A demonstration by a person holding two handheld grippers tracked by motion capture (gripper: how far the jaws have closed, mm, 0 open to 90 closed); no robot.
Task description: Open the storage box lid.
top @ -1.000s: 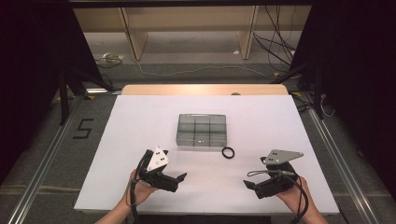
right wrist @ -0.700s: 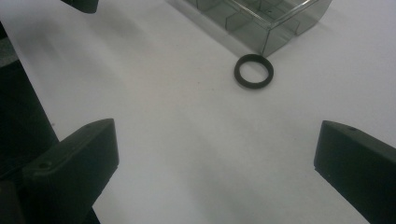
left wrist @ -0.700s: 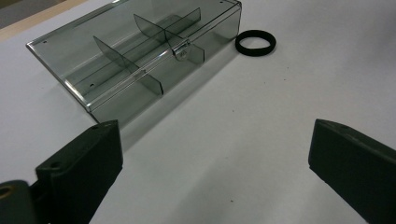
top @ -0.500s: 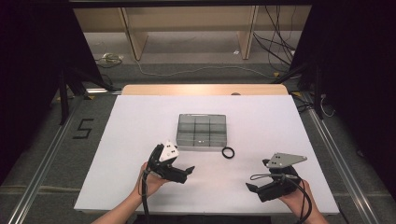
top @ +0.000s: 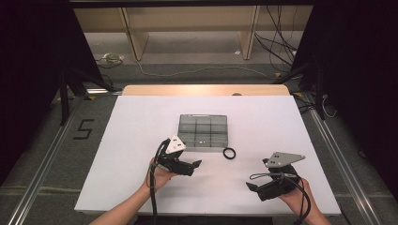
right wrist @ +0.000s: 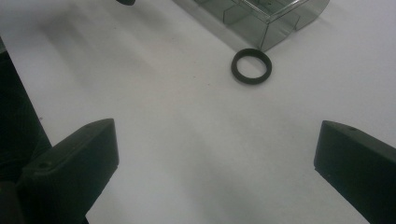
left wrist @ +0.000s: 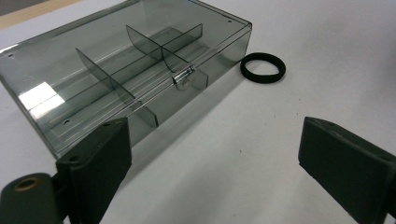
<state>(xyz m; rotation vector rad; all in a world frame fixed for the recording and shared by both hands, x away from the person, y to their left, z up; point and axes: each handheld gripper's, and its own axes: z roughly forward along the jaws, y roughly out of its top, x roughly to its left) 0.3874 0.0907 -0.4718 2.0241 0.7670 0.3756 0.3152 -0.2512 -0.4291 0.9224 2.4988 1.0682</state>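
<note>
A smoky clear plastic box (top: 203, 132) with dividers and a shut lid lies in the middle of the white table (top: 141, 117). Just off its near right corner lies a black ring (top: 229, 153). My left gripper (top: 196, 165) hovers near the box's front left corner; its jaws have just been closing a little, stand open, and have nothing between them. The left gripper view has the box (left wrist: 126, 70) and ring (left wrist: 262, 67) ahead of the left gripper (left wrist: 210, 149). My right gripper (top: 252, 187) rests open at the near right, aimed at the ring (right wrist: 251, 66) and box corner (right wrist: 261, 18).
The white sheet ends in a wooden strip (top: 206, 90) at the far edge. Beyond it are floor, cables (top: 281, 37) and furniture legs. Metal rails (top: 42, 159) run along both sides of the table.
My left gripper has moved forward and to the right, closer to the box's front left corner. The right gripper, box and ring have stayed put.
</note>
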